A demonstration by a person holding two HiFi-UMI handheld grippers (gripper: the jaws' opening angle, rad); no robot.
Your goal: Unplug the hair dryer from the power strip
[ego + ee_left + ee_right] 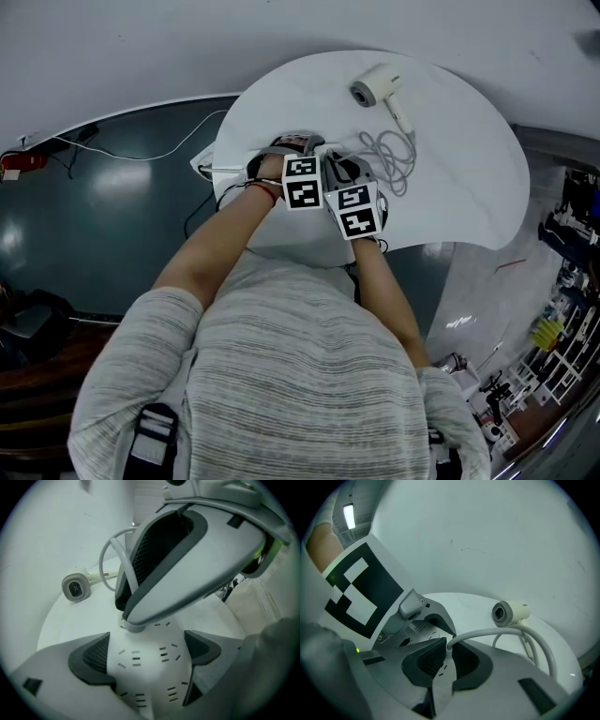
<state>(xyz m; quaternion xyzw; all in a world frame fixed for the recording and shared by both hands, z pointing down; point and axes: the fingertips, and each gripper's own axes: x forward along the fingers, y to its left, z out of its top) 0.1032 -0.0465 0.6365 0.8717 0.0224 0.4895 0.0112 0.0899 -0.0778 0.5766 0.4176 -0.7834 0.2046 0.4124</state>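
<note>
Round white surface. Hair dryer lies at far side, well apart from both tongs, w/ cord in a loose coil between it and them. Power strip at near edge, under the tongs.

Left tongs: part open, pads pressed on either side of strip body, pinning it. Right tongs: nearly closed, pinching plug right where cord exits; plug looks seated in a far-end socket.

Risks, as I judge them:
- Right grip sits high, near cord root. If pads slide onto cord, pull strains cord, not plug.
- Pull off-vertical → pins bind, strip tips or lifts w/ plug.
- Left hold is only on the smooth sides; slip there → whole strip comes up.
- The two tongs are v. close; a sudden release could knock them together.
- Coil has slack, so dryer drag seems unlikely.

Writing: none legible. Small mark on dryer barrel, too tiny to read. Marker cubes carry b/w squares only.
</note>
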